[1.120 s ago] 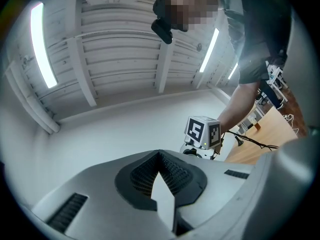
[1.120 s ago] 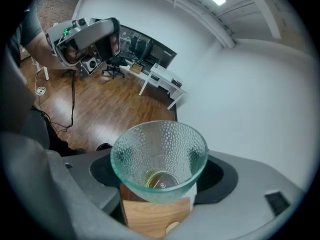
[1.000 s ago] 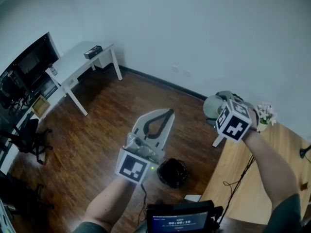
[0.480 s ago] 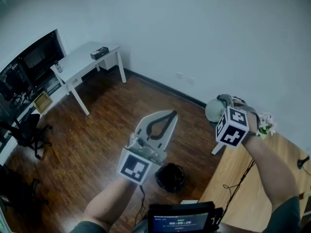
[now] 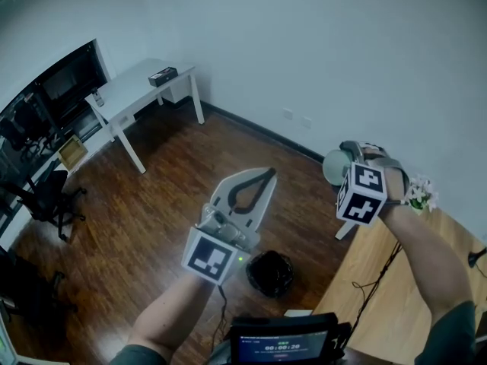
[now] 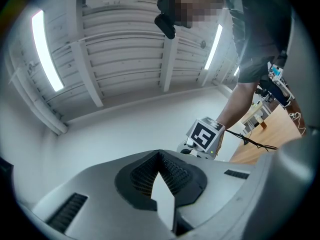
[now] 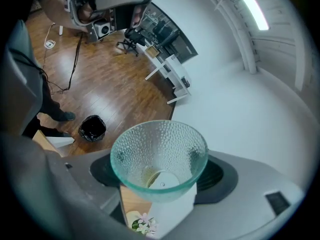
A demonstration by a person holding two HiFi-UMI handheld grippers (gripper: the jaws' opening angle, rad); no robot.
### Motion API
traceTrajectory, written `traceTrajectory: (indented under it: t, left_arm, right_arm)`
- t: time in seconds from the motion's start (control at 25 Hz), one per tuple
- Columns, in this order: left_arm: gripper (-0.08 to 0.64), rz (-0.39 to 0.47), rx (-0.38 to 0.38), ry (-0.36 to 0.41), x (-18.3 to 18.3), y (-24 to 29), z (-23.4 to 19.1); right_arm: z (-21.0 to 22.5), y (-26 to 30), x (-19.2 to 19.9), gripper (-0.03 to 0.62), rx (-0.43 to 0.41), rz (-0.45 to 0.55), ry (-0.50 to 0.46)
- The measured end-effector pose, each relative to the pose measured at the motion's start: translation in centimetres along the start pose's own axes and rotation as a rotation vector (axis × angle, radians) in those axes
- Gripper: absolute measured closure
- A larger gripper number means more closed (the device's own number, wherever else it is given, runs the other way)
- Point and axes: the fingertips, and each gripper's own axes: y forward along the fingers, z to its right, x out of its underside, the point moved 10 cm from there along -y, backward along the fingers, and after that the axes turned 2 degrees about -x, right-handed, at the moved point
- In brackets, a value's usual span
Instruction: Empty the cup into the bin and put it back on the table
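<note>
Right gripper [image 7: 160, 175]: the jaws stand wide and are clamped on the sides of a clear, pebbled glass cup [image 7: 159, 154]. The cup is carried in the air, off the wooden surface [image 5: 396, 295], near that surface's corner and above the wood floor [image 5: 152, 211]. Its mouth faces away from the gripper. Whether anything lies inside cannot be told.

Left gripper [image 6: 160, 153]: the jaw tips are pressed together and nothing is between them. It is held over the floor, well apart from the cup.

Bin [image 5: 270, 272]: black-lined, standing on the floor beside the surface's edge, below and between the two grippers in the head view.

Writing: each gripper's cube bears black-and-white square patterns only, with no lettering. A small screen [image 5: 283, 346] at the lower edge of the head view shows digits too small to read with certainty. No brand is legible.

Also noted: white flowers [image 5: 418, 192] on the surface and a white desk [image 5: 129, 93] by the far wall.
</note>
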Motion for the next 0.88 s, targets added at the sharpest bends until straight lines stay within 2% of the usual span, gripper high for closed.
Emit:
traceTrajectory:
  t: [0.36, 0.88]
  left_arm:
    - [0.568, -0.044, -0.012, -0.005, -0.1, -0.5, 0.0]
    - [0.568, -0.038, 0.000, 0.021, -0.4, 0.1, 0.5]
  right_arm:
    - [0.1, -0.6, -1.7, 0.195, 0.028, 0.023, -0.073]
    - [-0.3, -0.4, -2.5, 0.195, 0.065, 0.013, -0.185]
